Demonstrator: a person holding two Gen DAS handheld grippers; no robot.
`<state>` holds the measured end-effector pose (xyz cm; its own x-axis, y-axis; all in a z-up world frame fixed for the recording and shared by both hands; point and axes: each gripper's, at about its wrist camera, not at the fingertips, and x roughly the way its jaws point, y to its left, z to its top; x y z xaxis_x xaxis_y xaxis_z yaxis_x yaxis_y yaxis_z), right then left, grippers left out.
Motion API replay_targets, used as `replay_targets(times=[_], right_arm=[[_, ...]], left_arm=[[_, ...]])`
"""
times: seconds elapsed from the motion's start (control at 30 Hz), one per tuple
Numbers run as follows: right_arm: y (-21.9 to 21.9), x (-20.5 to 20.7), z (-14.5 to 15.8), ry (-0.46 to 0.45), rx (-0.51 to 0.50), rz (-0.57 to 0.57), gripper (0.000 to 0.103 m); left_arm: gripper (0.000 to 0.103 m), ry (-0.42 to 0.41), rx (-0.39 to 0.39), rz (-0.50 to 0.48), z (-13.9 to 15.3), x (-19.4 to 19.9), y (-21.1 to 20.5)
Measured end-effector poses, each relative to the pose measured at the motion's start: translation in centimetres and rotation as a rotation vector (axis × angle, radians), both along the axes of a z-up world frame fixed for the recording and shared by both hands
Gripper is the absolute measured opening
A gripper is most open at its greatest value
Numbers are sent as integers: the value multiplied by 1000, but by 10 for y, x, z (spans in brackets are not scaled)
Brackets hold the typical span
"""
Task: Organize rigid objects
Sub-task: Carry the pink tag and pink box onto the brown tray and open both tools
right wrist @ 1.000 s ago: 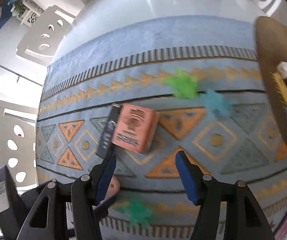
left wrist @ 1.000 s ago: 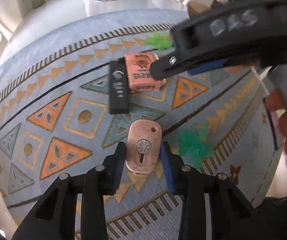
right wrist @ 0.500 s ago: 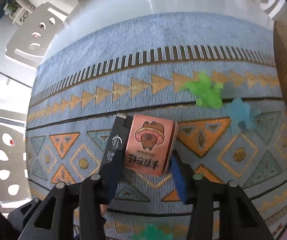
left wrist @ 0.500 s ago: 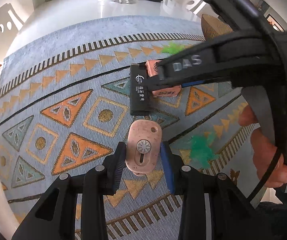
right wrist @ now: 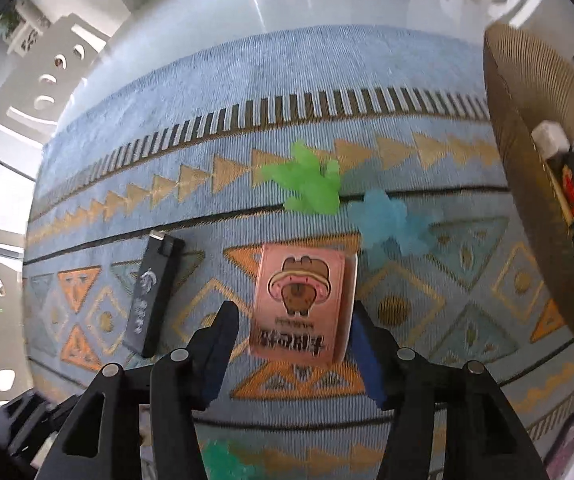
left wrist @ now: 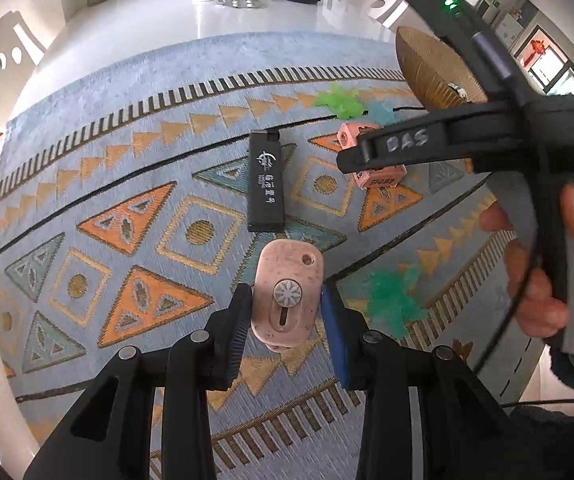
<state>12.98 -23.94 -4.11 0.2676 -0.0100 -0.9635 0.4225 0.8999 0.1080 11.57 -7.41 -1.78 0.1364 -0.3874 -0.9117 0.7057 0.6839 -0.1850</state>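
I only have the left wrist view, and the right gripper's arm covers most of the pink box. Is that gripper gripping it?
Observer: Not gripping. The pink box lies between the right gripper fingers; the jaws are opening, with a gap on the picture's left side.
Operator: Anything printed on top?
Observer: A brown cartoon animal wearing a hat.
Operator: And inside the basket?
Observer: The basket holds a white block and dark, red items.
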Motion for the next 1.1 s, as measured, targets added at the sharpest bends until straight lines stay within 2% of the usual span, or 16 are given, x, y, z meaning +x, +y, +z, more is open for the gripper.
replay_targets(times=[0.07,0.13,0.2,0.3,0.4,0.43,0.57,0.7,0.83,0.97,1.1], right_arm=[[9,3,-1,5,-51,0,43],[16,0,-1,-2,-56,10,42],[18,-11,2,-26,-5,5,42],[20,-34,22,-81,15,22,41],[17,-60,55,-146,12,21,41],[10,-70,67,-170,12,12,41],[-25,-102,113,-254,-24,-54,41],[-71,-132,168,-324,-107,-150,41],[-124,-165,206,-368,-193,-255,41],[-160,-181,209,-342,-219,-315,41],[-183,-180,176,-251,-160,-343,41]], left_arm=[[32,-3,-3,9,3,0,3],[32,1,-15,20,9,-2,6],[32,-13,-24,29,17,-4,10],[32,-16,-60,38,33,-6,7],[32,-22,-121,29,55,-7,0],[32,-26,-163,17,69,-7,-6],[32,-77,-247,-15,110,-5,-34],[32,-146,-307,-59,144,-2,-79],[32,-192,-360,-98,167,-1,-129],[32,-179,-352,-133,164,-2,-177],[32,-104,-251,-162,123,-10,-231]])
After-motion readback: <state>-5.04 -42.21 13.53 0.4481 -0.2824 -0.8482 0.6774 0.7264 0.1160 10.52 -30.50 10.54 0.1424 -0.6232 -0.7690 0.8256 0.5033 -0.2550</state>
